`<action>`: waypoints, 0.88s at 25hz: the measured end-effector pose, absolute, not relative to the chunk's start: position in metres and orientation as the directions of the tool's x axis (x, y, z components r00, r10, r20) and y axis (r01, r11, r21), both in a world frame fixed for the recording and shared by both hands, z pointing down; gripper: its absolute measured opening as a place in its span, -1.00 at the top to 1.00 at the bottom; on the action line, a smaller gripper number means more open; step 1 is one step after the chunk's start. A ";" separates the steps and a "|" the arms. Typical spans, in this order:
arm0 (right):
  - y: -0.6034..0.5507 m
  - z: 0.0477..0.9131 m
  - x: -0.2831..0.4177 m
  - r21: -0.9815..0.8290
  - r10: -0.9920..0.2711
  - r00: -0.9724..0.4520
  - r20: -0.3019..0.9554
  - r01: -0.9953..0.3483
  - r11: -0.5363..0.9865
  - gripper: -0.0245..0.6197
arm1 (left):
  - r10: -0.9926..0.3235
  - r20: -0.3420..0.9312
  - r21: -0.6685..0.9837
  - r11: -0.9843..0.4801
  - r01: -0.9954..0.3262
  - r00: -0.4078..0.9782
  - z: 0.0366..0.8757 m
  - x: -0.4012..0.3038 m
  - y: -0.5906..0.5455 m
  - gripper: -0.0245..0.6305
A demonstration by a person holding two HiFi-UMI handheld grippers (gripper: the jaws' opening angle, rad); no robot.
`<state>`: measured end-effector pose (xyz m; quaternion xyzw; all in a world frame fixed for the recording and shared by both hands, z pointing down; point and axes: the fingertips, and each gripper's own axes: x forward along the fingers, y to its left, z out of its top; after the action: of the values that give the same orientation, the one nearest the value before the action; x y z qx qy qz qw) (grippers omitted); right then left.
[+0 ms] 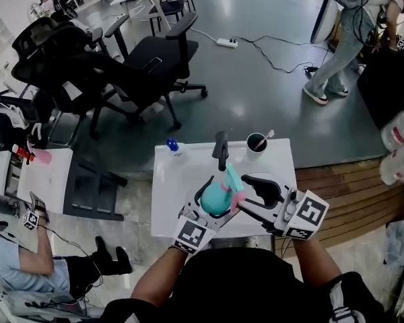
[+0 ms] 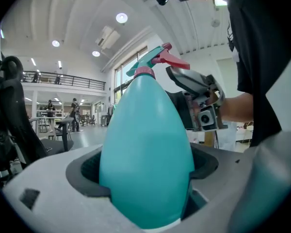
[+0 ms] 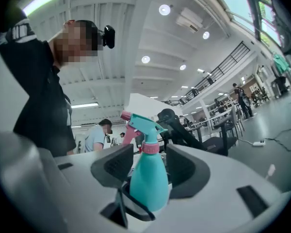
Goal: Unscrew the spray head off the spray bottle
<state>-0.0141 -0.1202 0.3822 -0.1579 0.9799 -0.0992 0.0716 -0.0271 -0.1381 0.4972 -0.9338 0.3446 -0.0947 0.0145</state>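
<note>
The left gripper [image 2: 146,171] clamps its fingers on the body of the spray bottle [image 2: 145,130], which is held above the table [image 1: 182,180]. In the left gripper view the bottle's long axis runs from 6 to 12 o'clock, with the spray head [image 2: 153,62] uppermost and the nozzle toward 2 o'clock. The right gripper [image 3: 148,165] fingers stand wide on either side of the bottle, not pressing.

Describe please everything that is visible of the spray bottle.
The spray bottle has a smooth teal egg-shaped body, plastic by its look, a pink collar and a teal spray head with a pink trigger, not yet taken off. The left hand-held gripper clamps its body and holds it over the white table. The right hand-held gripper, open, stands near its head without gripping it.
</note>
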 end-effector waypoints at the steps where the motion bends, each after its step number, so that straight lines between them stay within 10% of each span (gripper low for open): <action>1: -0.121 0.385 -0.016 -0.227 -0.345 -0.934 -0.096 -0.317 0.921 0.30 | -0.663 0.178 -0.095 -0.747 -0.658 0.727 0.500 -0.030 -0.141 -0.51; 15: -0.140 0.390 -0.028 -0.321 -0.565 -0.824 -0.041 -0.525 0.788 0.45 | -0.735 0.247 -0.171 -0.675 -0.718 0.632 0.518 -0.031 -0.147 -0.51; 22: -0.130 0.377 -0.029 -0.242 -0.443 -0.894 -0.067 -0.416 0.876 0.50 | -0.688 0.200 -0.163 -0.726 -0.668 0.698 0.503 -0.026 -0.139 -0.51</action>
<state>-0.0295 -0.1300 0.3767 -0.2222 0.9667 -0.1114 0.0603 -0.0259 -0.1394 0.5030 -0.9206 0.3683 -0.1241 0.0386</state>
